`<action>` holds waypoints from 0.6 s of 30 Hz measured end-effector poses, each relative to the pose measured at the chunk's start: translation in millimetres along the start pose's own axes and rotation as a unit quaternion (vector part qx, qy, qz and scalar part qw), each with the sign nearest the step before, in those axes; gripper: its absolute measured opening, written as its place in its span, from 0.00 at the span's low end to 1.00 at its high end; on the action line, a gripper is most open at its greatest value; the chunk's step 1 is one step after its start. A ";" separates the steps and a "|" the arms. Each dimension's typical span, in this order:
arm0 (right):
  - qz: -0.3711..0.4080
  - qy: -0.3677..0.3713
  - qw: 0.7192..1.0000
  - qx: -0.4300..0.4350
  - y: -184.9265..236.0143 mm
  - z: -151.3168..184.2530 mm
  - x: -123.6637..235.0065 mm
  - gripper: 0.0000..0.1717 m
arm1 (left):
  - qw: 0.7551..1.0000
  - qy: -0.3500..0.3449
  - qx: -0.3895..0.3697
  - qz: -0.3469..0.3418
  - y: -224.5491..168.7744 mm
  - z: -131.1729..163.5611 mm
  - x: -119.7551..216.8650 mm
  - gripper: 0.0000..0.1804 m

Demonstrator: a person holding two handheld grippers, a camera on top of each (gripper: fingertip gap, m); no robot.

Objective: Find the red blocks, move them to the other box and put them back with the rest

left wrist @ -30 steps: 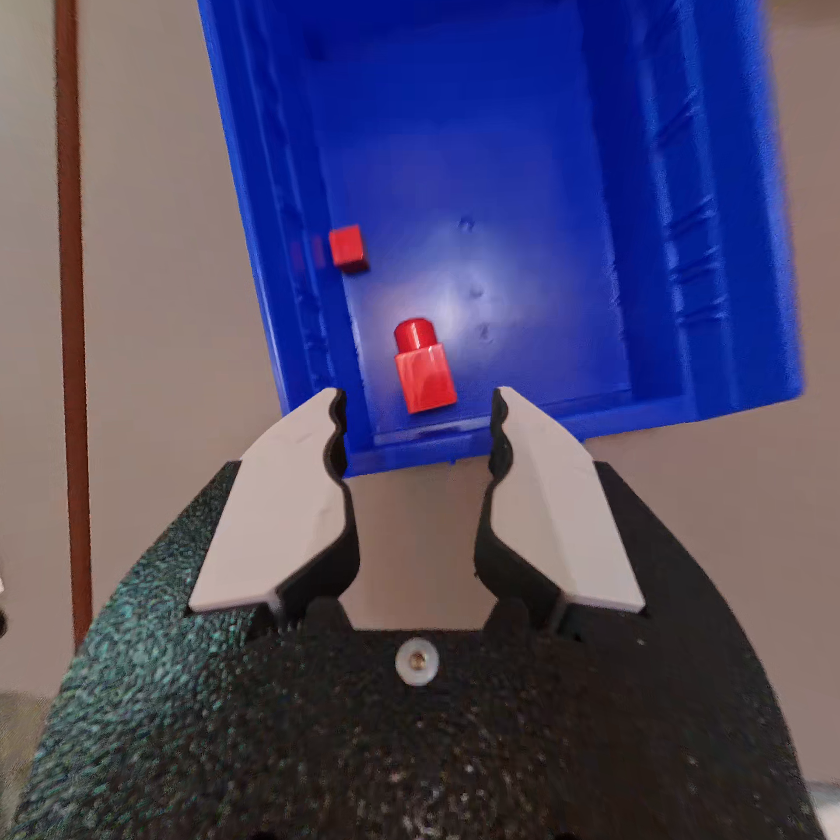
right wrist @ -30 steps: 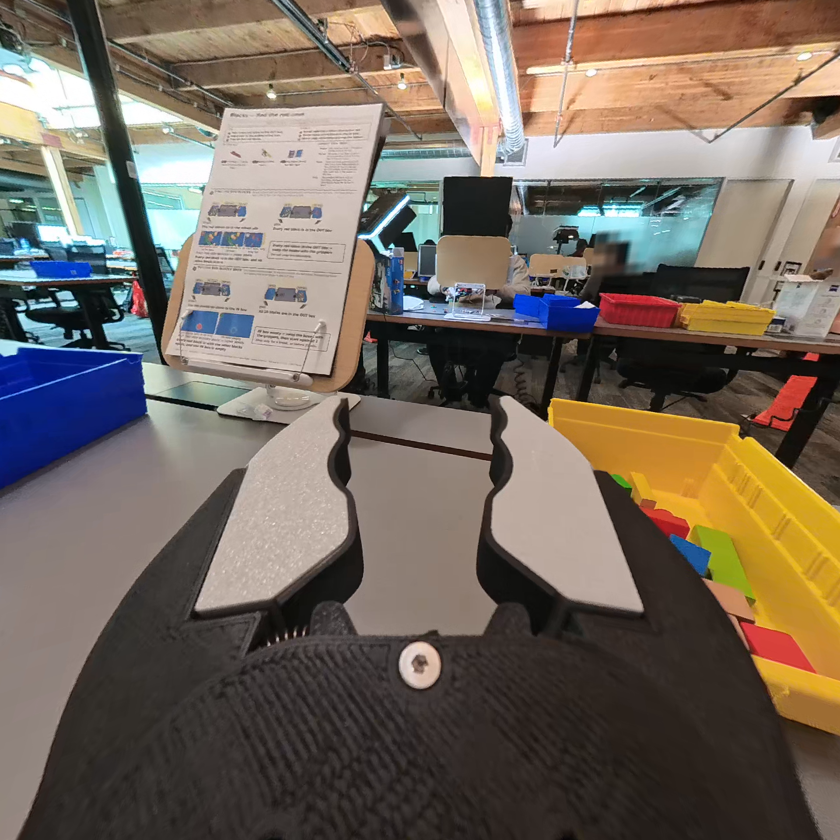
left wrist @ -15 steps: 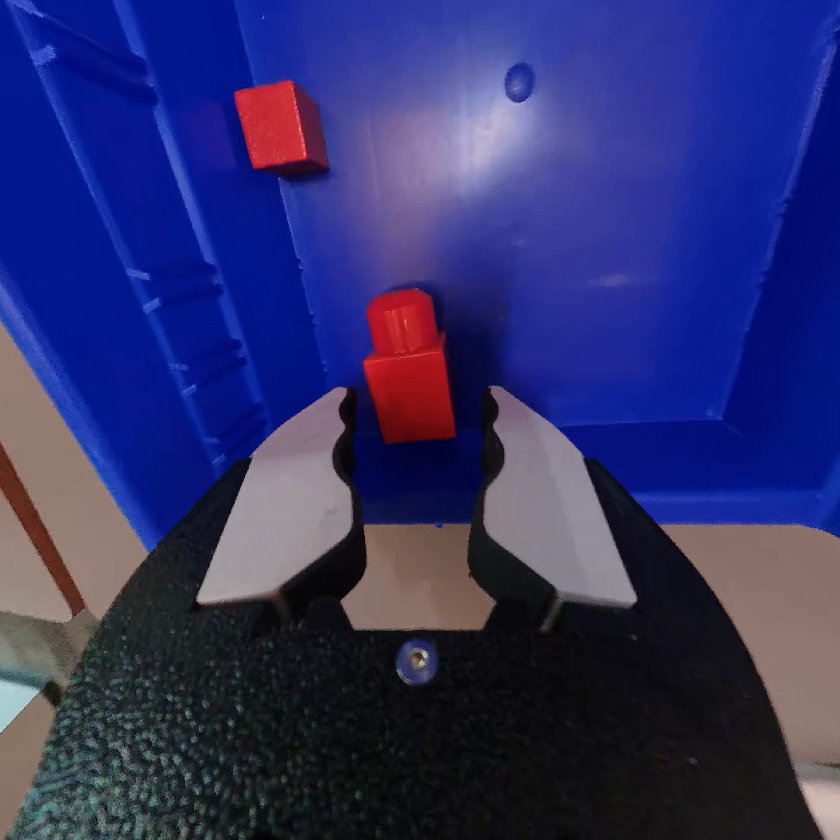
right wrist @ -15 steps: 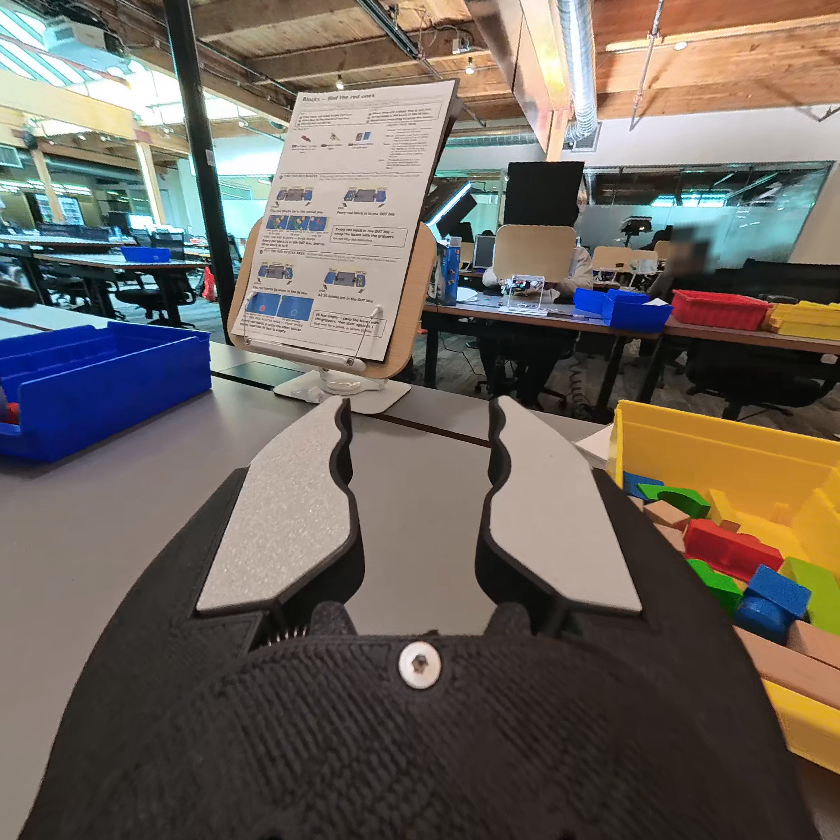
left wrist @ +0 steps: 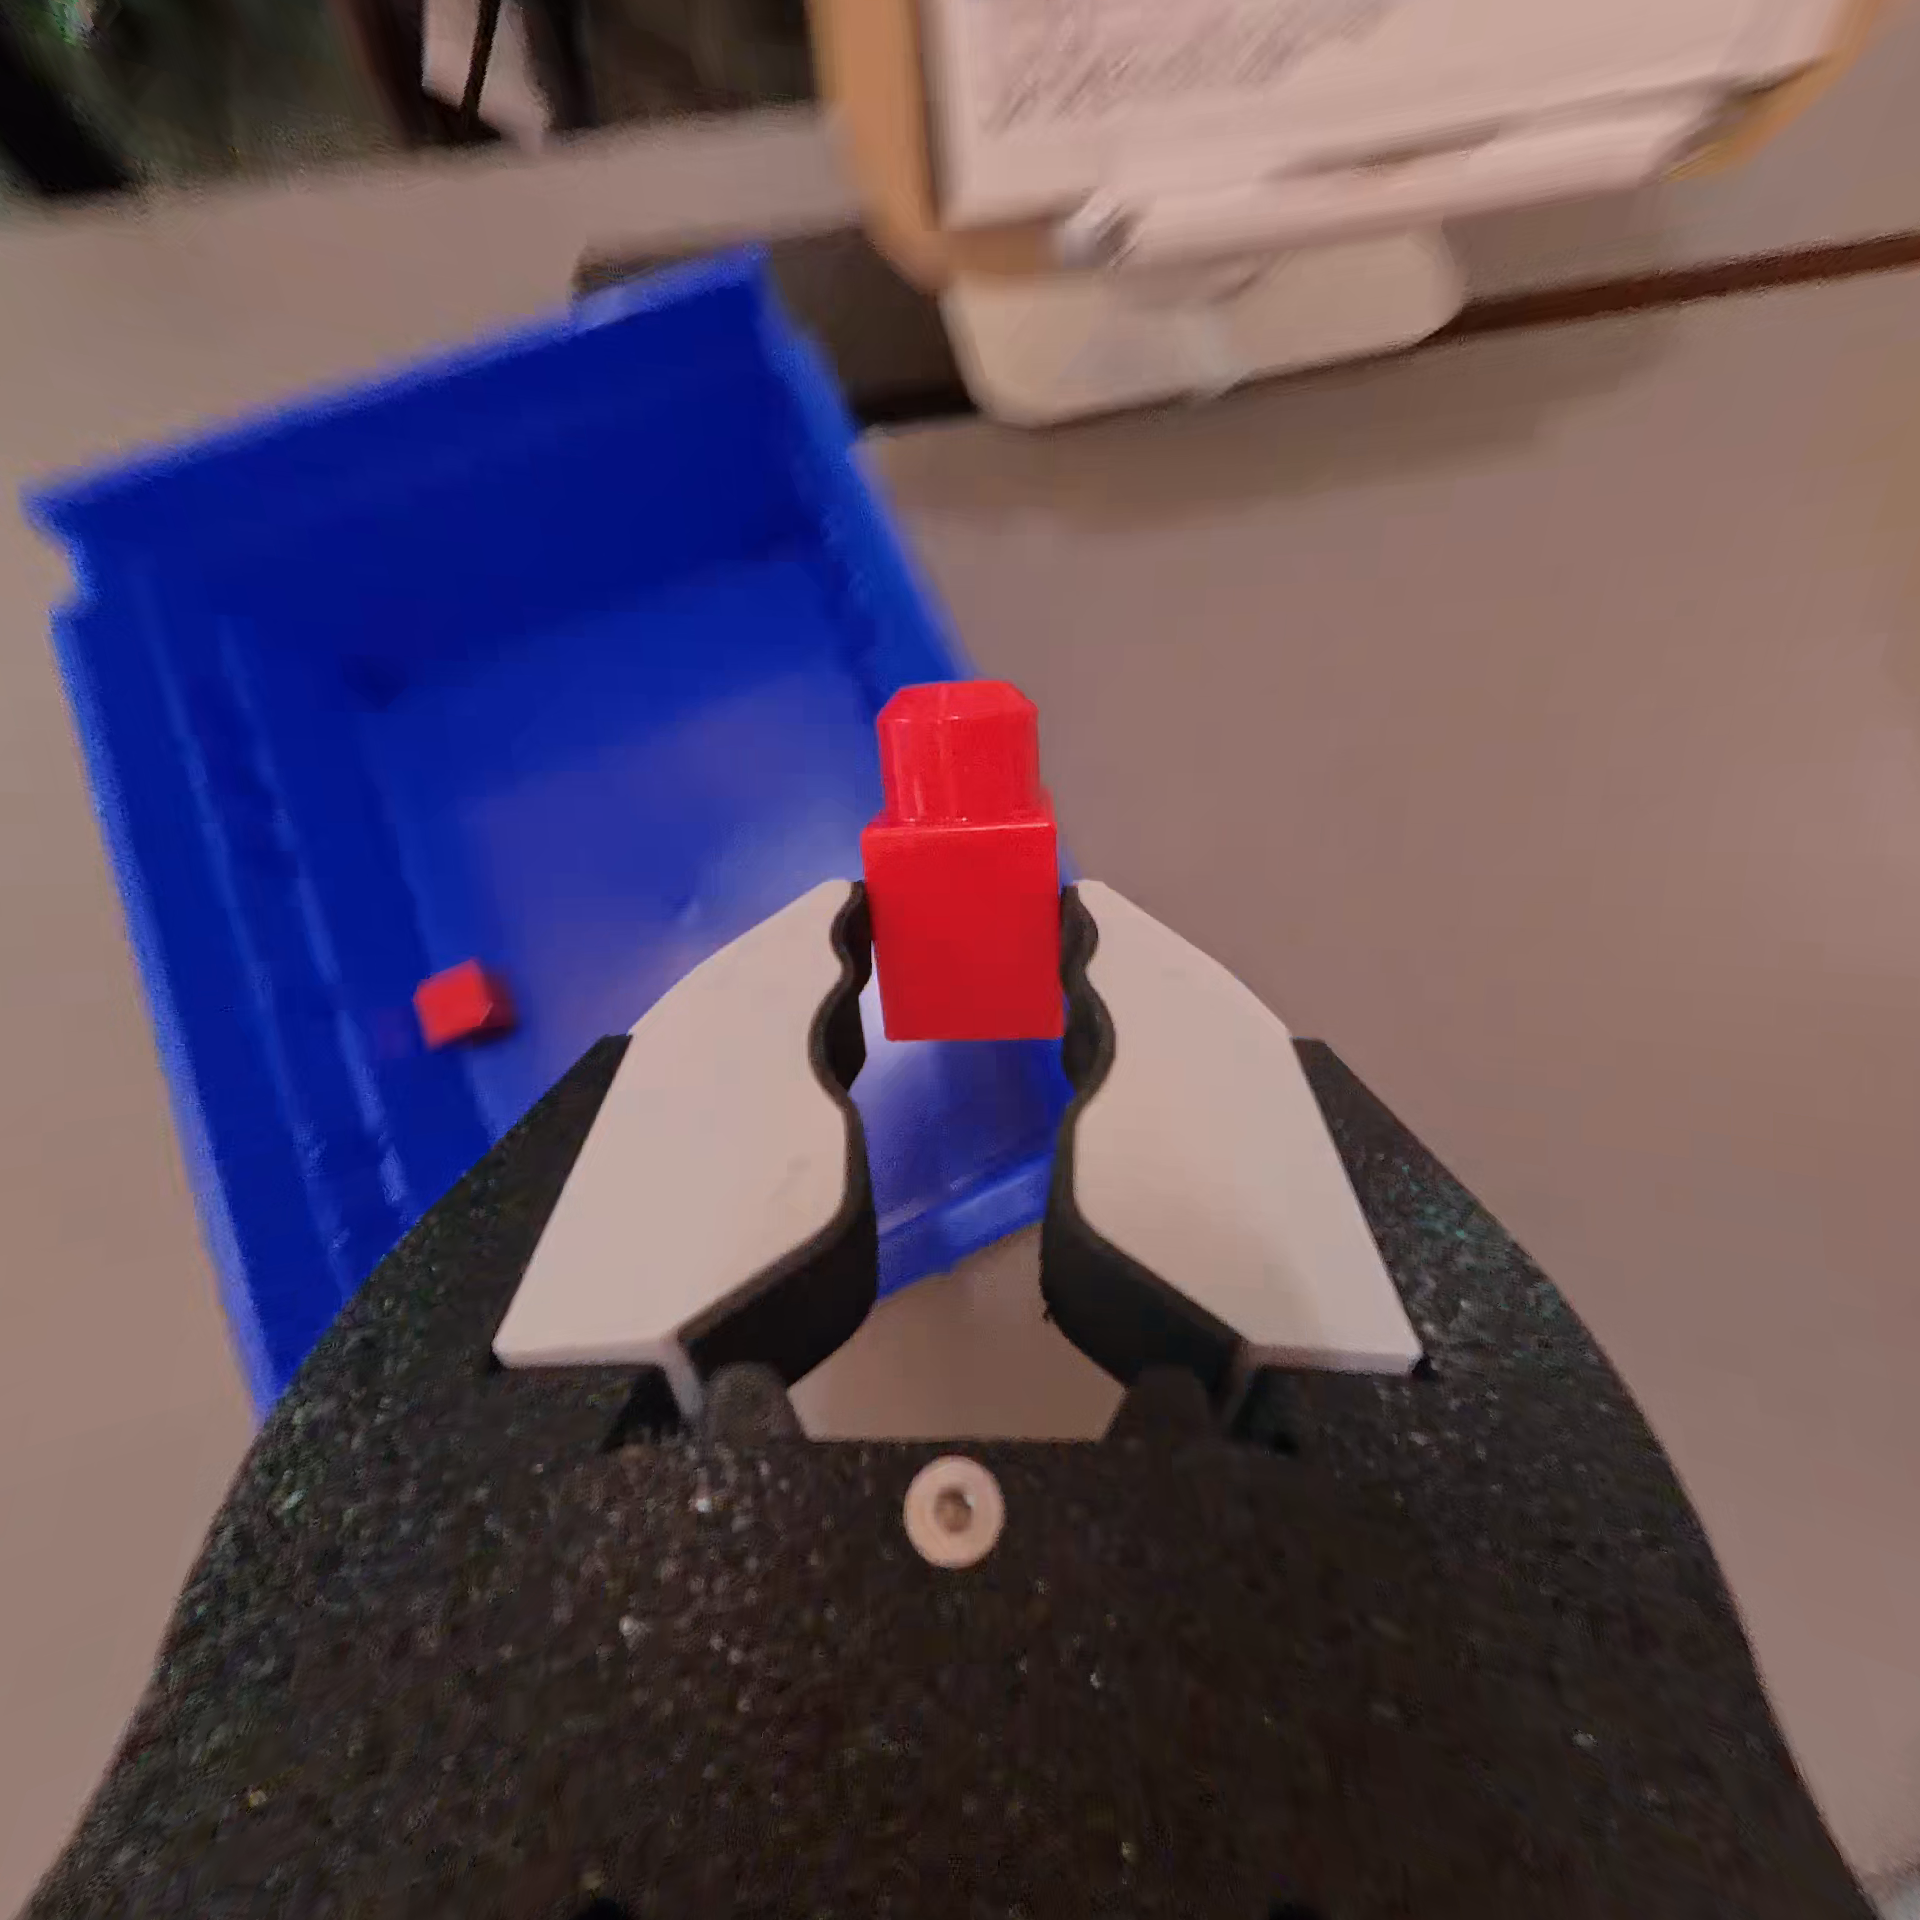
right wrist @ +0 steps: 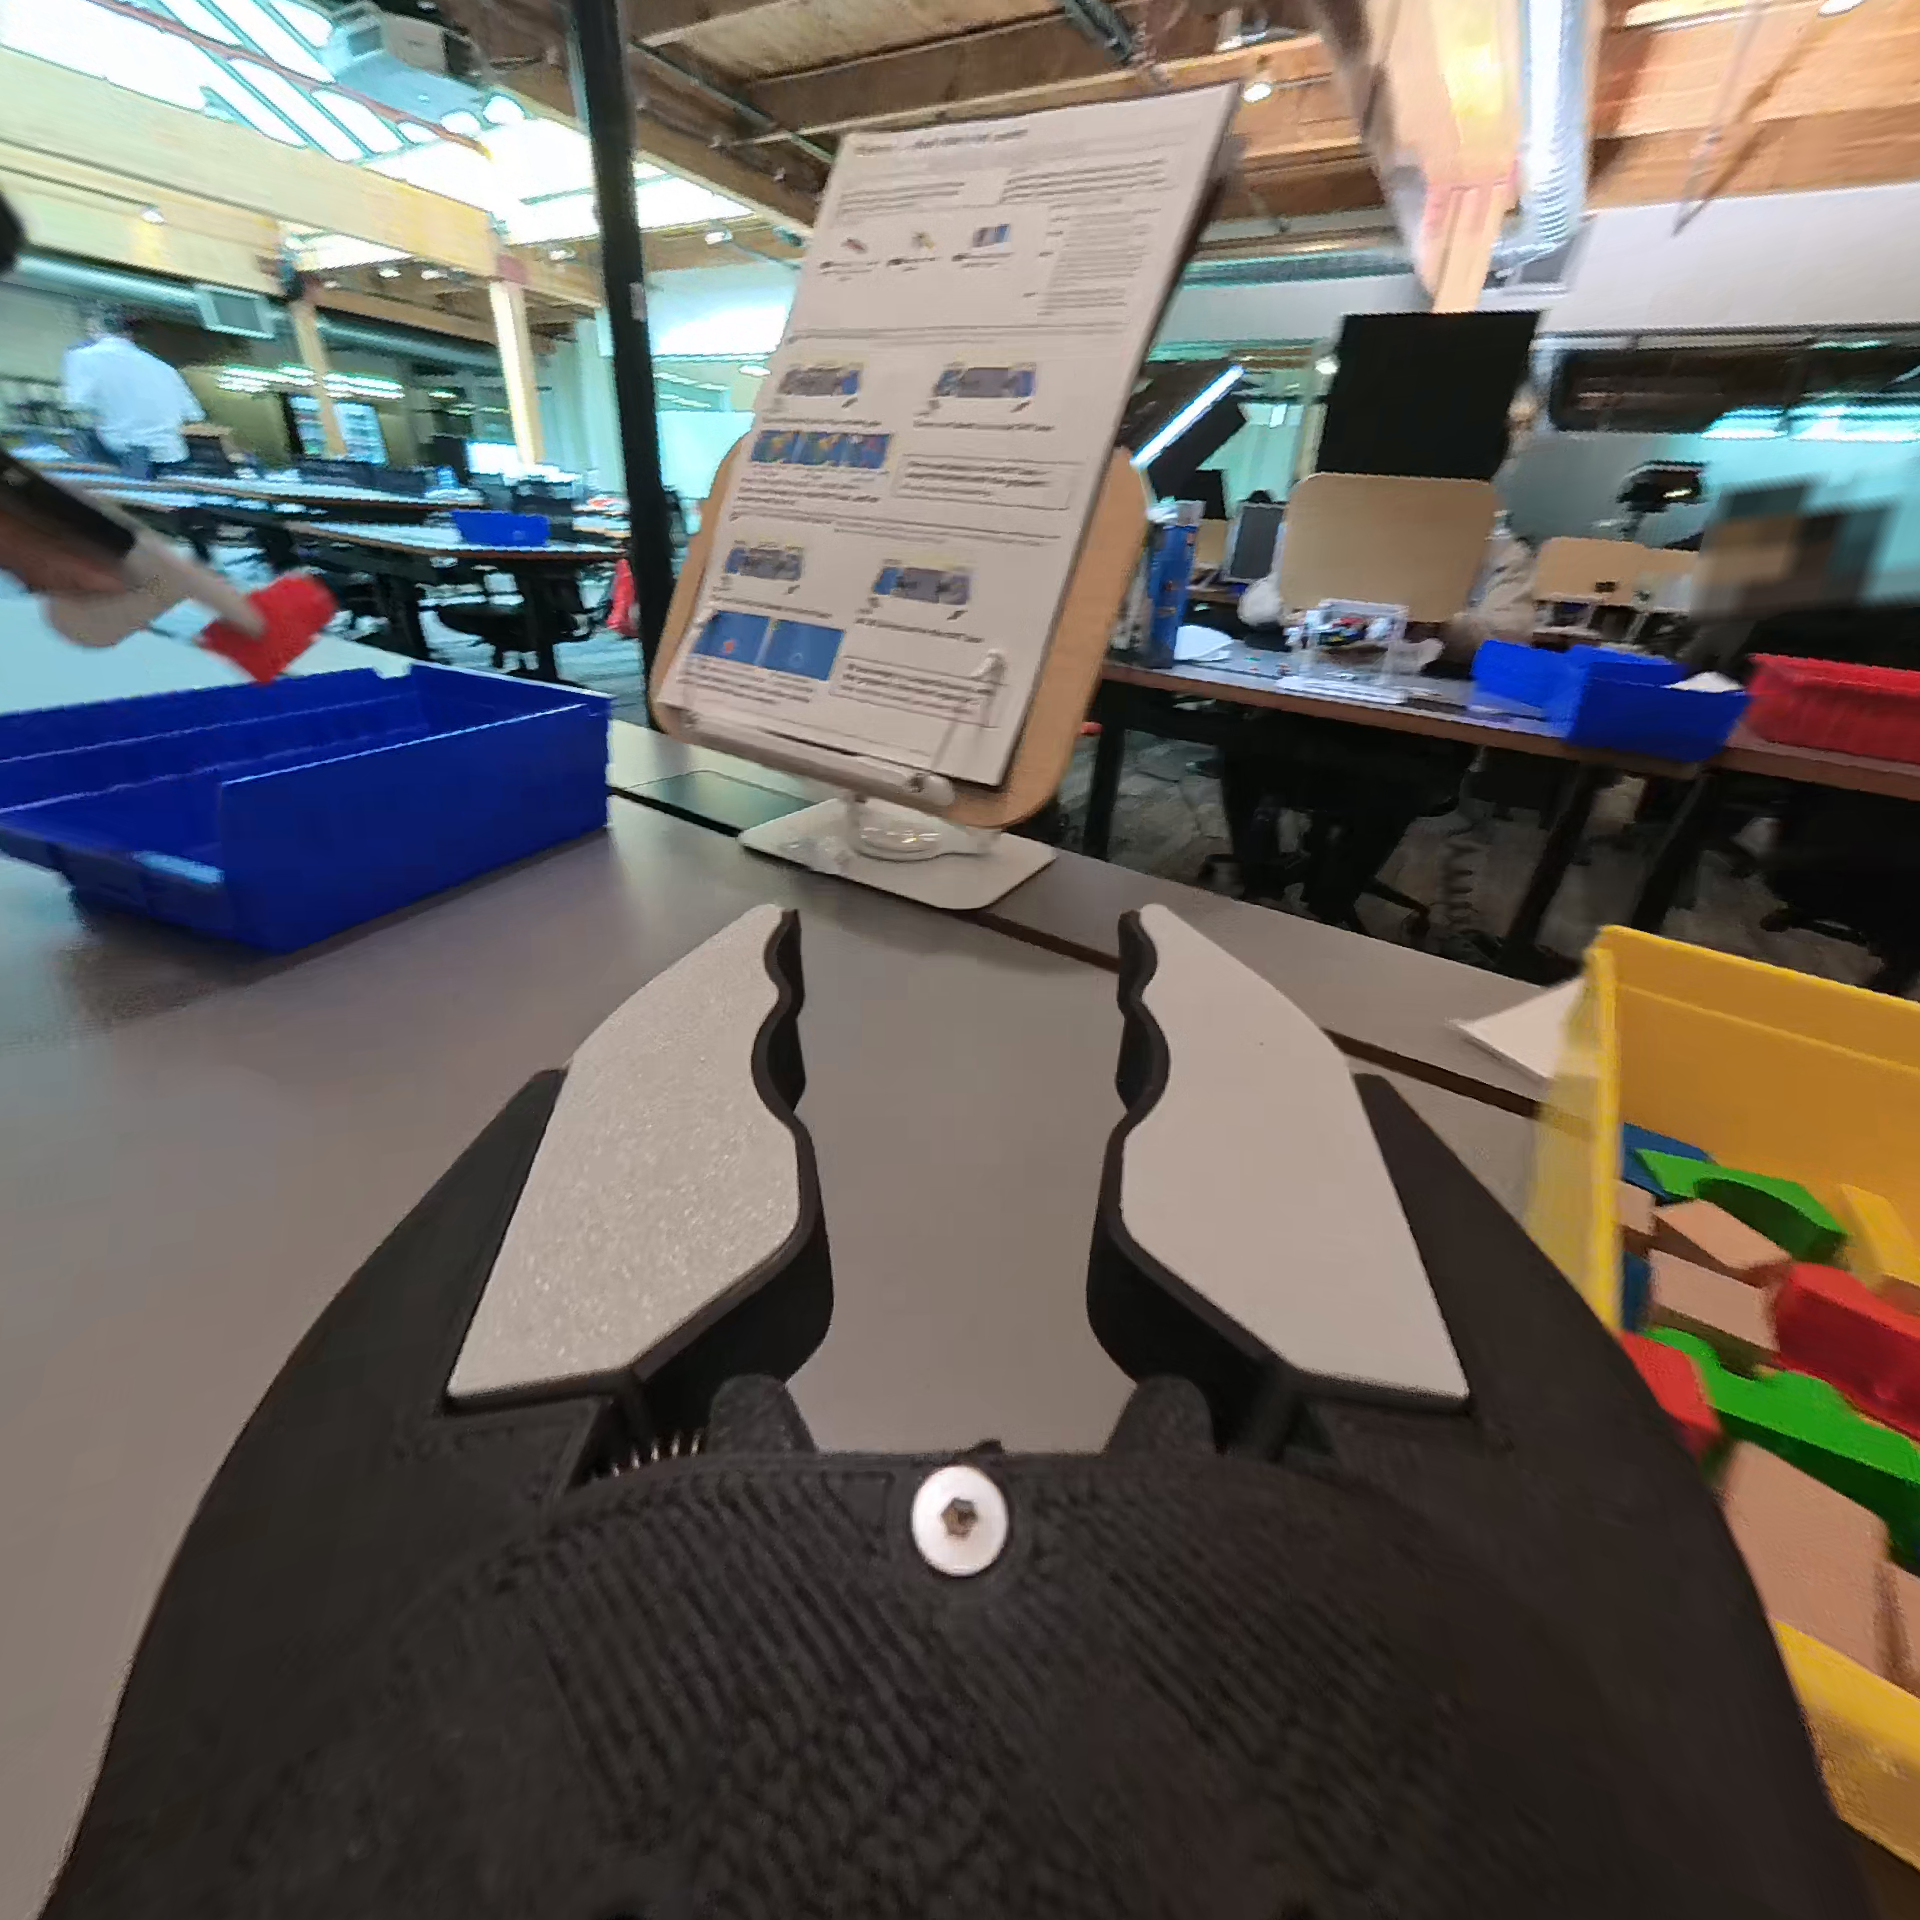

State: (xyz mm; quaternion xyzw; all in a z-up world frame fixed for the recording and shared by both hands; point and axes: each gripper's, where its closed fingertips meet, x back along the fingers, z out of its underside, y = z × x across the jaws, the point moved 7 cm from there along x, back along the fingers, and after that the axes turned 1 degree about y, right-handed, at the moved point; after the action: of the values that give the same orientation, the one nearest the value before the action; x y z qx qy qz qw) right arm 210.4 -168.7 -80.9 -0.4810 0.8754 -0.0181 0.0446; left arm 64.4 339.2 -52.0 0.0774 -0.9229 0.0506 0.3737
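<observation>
My left gripper (left wrist: 964, 935) is shut on a red block with a round peg on top (left wrist: 961, 914), both pads pressed on its sides, held above the near right corner of the blue box (left wrist: 260, 831). A small red cube (left wrist: 460, 1000) lies on the floor of that box by its left wall. In the right wrist view the left gripper holds the same red block (right wrist: 272, 625) above the blue box (right wrist: 312, 800) at the far left. My right gripper (right wrist: 961, 971) is open and empty above the grey table (right wrist: 260, 1091). The yellow box (right wrist: 1590, 1122) at the right holds several coloured blocks, some red (right wrist: 1849, 1340).
An instruction sheet on a wooden stand (right wrist: 935, 499) stands at the back of the table, blurred in the left wrist view (left wrist: 1299, 156). A white paper (right wrist: 1517, 1039) lies beside the yellow box. Other desks, bins and seated people are beyond the table.
My left gripper closed on the pegged red block inside the blue box and lifted it up out of the box. My right gripper swung slightly right, still open.
</observation>
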 end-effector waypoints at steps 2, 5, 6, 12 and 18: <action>-0.048 0.007 0.999 -0.018 13.1 2.1 -8.0 0.35 | 0.993 -0.068 -0.049 0.083 -41.3 -14.8 10.0 0.19; -0.114 -0.014 0.992 -0.045 31.9 1.2 -19.3 0.38 | 0.949 -0.145 -0.111 0.258 -116.6 -21.3 15.0 0.19; -0.141 -0.024 0.989 -0.047 39.7 0.4 -22.0 0.38 | 0.928 -0.167 -0.129 0.306 -139.4 -20.2 13.0 0.19; -0.256 -0.021 0.961 -0.103 73.0 -2.1 -34.5 0.34 | 0.793 -0.238 -0.174 0.534 -243.2 -2.2 -23.4 0.19; -0.281 -0.007 0.952 -0.120 73.1 -6.4 -36.0 0.32 | 0.716 -0.248 -0.205 0.620 -293.4 4.1 -41.0 0.19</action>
State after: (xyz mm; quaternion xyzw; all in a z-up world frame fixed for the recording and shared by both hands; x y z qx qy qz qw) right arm 167.6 -99.2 -77.8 -0.7096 0.7000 0.0790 -0.0143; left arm 143.7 54.5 -73.1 -0.5805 -0.8117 0.0599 0.0234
